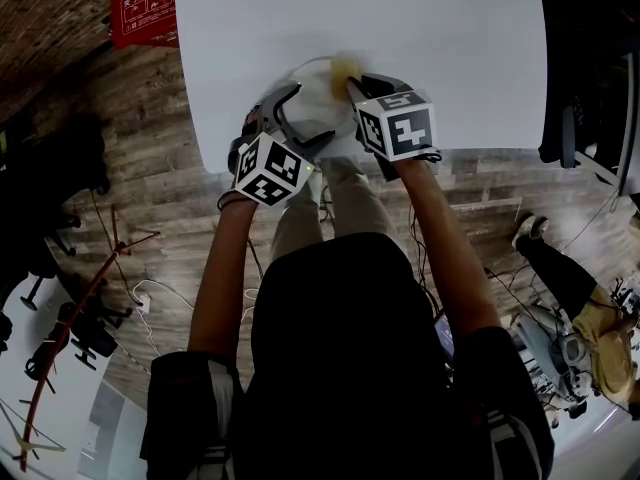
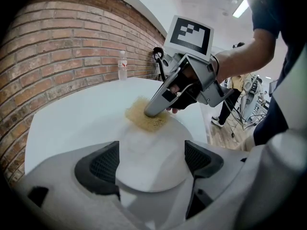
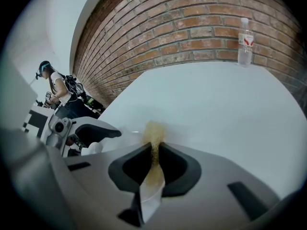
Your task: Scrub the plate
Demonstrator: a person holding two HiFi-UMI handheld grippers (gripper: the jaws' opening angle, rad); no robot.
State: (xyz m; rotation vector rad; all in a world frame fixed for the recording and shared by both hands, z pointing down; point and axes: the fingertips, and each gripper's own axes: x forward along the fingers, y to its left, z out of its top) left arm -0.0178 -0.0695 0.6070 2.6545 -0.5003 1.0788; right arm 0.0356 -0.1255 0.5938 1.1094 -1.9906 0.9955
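We see a red sign (image 1: 145,8) with white characters, too small to read, on the floor at the far left of a white table (image 1: 450,48). A clear water bottle (image 3: 245,42) with a red label, its print unreadable, stands at the far edge of the table against a brick wall (image 3: 192,28). Each gripper carries a cube of black-and-white square markers.

Both of the person's arms reach forward over the near edge of the table, forearms bare and close together. The left gripper (image 2: 151,163) lies low and level. Its jaws stand apart and press on either side of a white plate (image 2: 153,145), which lies flat on the table near that edge. The right gripper (image 3: 154,151) angles down from the right onto the far part of the plate. Its jaws are closed on a thin yellow scouring pad (image 2: 144,120), and the pad's free end touches the plate's far rim.
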